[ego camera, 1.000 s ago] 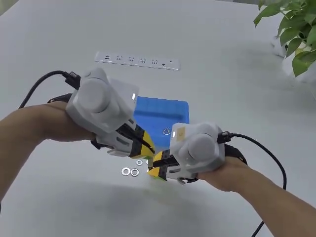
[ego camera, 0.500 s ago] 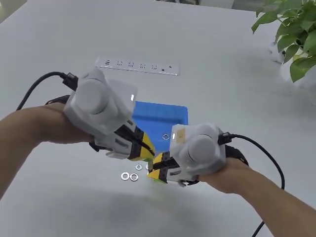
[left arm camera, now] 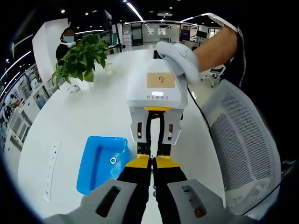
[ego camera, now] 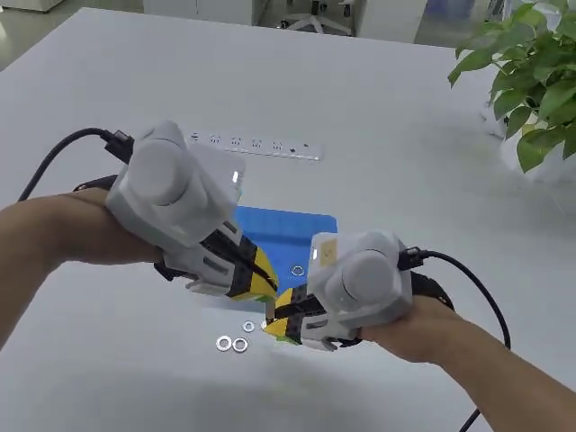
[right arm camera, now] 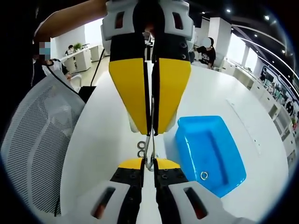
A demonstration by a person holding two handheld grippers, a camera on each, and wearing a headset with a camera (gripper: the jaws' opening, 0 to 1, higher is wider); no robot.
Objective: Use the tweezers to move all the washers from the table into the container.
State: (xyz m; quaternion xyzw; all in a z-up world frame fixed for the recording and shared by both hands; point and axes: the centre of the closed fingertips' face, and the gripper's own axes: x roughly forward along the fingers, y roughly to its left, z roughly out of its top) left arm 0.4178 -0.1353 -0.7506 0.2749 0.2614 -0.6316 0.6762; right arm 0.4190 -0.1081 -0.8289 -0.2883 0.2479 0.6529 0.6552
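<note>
Right gripper view: slim metal tweezers (right arm camera: pixel 149 140), glossy blue rectangular container (right arm camera: pixel 212 142).

A white power strip (ego camera: pixel 256 146) lies flat, a leafy plant (ego camera: pixel 526 81) well apart from it, a mesh chair (left arm camera: pixel 238 135) nearby.

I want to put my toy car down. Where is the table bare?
The white table is bare between the power strip and the plant, and beyond the strip. Crowded by the blue container, the washers, the left gripper and the right gripper holding tweezers.
</note>
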